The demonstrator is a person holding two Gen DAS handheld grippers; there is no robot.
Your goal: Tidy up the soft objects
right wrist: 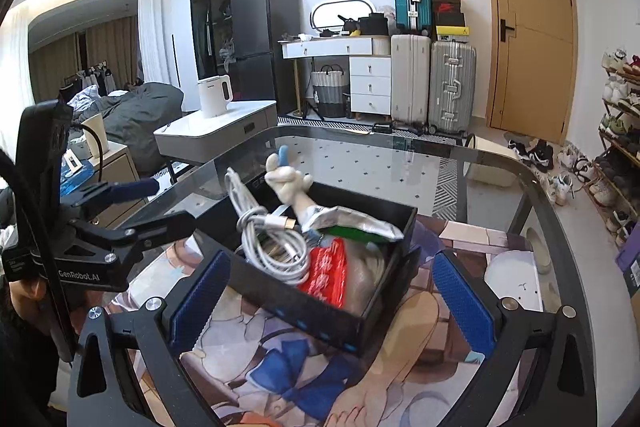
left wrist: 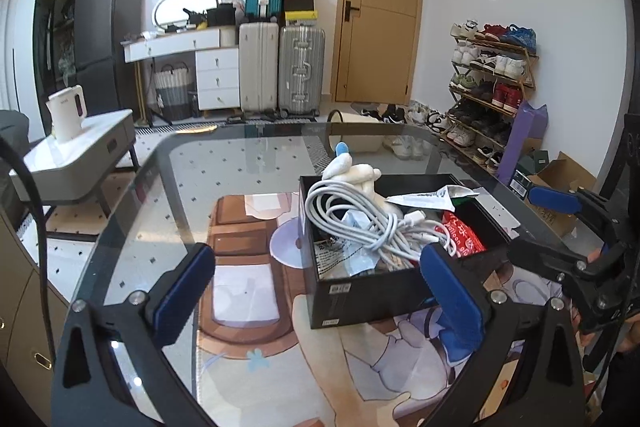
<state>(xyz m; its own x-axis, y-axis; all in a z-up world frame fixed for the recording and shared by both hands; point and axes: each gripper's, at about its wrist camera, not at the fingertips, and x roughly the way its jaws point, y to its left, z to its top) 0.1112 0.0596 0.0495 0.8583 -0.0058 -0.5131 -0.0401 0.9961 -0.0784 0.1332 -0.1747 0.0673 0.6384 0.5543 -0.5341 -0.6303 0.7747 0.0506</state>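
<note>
A black box (right wrist: 320, 311) sits on the glass table (left wrist: 240, 163), straight ahead of the right gripper (right wrist: 332, 295) and just beyond its fingertips; from the left gripper (left wrist: 320, 291) the same box lies ahead and to the right, its near corner behind that gripper's right pad. Both grippers stand spread wide with nothing between their blue pads, and neither touches the box. Inside the box, a coiled white cable (left wrist: 360, 223) fills the side nearer the left gripper, its loops piled loosely and one end with a plug (right wrist: 282, 221) resting on top. A red packet (right wrist: 326, 271) lies beside the coil toward the right gripper's middle, its long side running away from the gripper. A silver foil pouch (right wrist: 356, 225) lies across the far part of the box, its long axis running crosswise. A white plush toy (right wrist: 290, 183) with a blue tip stands at the far edge, sticking up and leaning away from both grippers. Under the glass shows a printed mat (right wrist: 280, 367). Beyond the table stand a white side table (left wrist: 80, 151) with a kettle (left wrist: 66, 111), suitcases (left wrist: 280, 67), a door (left wrist: 380, 7) and a shoe rack (left wrist: 492, 83).
</note>
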